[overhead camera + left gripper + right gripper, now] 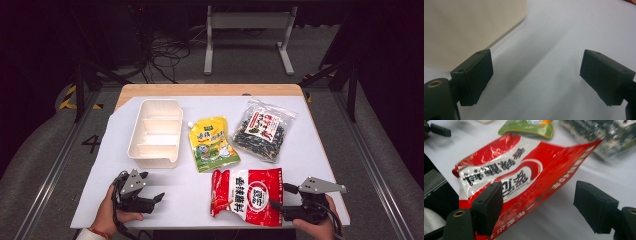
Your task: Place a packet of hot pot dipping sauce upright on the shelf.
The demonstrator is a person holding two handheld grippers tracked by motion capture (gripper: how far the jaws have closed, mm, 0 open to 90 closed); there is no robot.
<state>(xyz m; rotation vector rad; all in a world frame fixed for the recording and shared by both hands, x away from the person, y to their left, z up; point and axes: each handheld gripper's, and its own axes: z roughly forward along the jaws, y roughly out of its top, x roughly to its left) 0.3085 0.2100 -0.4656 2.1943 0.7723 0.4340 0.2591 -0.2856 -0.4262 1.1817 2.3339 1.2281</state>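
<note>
Right hand-held gripper [280, 206] open beside red packet [246, 195].

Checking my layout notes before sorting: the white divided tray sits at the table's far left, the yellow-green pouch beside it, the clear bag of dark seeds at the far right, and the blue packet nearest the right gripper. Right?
One slip: the packet nearest the right gripper is red and white, not blue, as the high view shows. The tray, pouch and seed bag lie as you noted.
</note>
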